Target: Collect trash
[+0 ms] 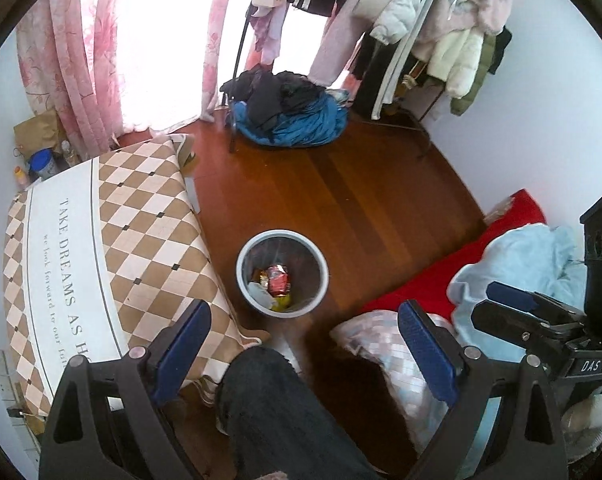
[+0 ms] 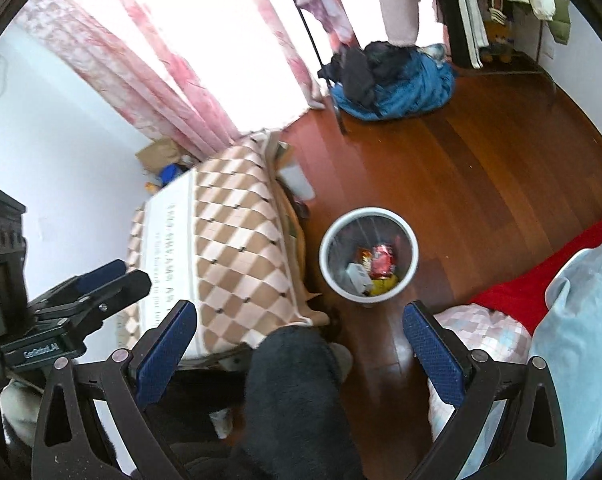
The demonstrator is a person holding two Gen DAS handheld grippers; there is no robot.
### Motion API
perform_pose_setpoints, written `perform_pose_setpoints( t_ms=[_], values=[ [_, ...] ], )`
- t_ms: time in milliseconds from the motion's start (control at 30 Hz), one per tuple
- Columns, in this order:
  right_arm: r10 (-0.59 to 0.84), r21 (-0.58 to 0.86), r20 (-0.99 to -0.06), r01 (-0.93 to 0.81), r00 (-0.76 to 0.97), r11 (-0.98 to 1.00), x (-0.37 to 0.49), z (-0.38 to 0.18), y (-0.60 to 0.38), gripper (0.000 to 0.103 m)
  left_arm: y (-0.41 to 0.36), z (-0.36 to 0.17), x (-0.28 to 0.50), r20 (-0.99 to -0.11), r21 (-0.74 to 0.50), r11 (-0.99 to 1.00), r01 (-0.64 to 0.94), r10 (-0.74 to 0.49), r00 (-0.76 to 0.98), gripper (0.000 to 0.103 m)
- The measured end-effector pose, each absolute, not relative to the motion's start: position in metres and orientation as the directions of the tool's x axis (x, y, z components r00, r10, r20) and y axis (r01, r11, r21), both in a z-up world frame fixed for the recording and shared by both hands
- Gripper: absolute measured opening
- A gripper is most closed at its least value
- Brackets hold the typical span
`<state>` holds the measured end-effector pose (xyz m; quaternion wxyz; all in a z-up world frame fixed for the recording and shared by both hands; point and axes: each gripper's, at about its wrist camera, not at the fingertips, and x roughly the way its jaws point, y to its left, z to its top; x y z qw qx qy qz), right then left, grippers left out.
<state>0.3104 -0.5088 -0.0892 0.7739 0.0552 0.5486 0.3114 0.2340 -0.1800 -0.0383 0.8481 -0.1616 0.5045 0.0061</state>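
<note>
The round white plastic trash bin (image 1: pixel 281 273) stands on the brown wooden floor (image 1: pixel 365 200), between the checkered brown-and-white tablecloth (image 1: pixel 141 220) at left and the red blanket (image 1: pixel 461 264) at right. Inside lies a red crumpled wrapper (image 1: pixel 276 279). Both the left gripper (image 1: pixel 304 334) and the right gripper (image 2: pixel 299 336) hang wide open above, holding nothing.

The waste bin (image 1: pixel 281 272) stands on the wooden floor (image 1: pixel 381 200), just right of the cloth-covered table (image 1: pixel 101 240) and left of the bed (image 1: pixel 513 216); wrappers (image 1: pixel 276 279) and other scraps lie inside it; beyond it, a heap of clothes (image 1: pixel 289 108) sits on the floor in front of the curtains (image 1: pixel 81 60); a garment rack (image 1: pixel 421 32) stands behind and right of the heap; bottles and a paper bag (image 1: pixel 37 132) crowd the corner behind the table; a pillow (image 1: pixel 381 340) lies on the bed's near end.
</note>
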Motion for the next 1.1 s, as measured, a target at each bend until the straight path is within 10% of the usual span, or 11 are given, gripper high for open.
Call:
perform_pose_setpoints(
  t_ms=[1100],
  values=[
    [0.603, 0.477, -0.783, -0.477, 0.151, 0.739, 0.275, -0.052, -0.505, 0.103, -0.176, -0.004, 0.201, -0.827, -0.310, 0.940, -0.141, -0.193, 0.528, 0.103]
  ],
)
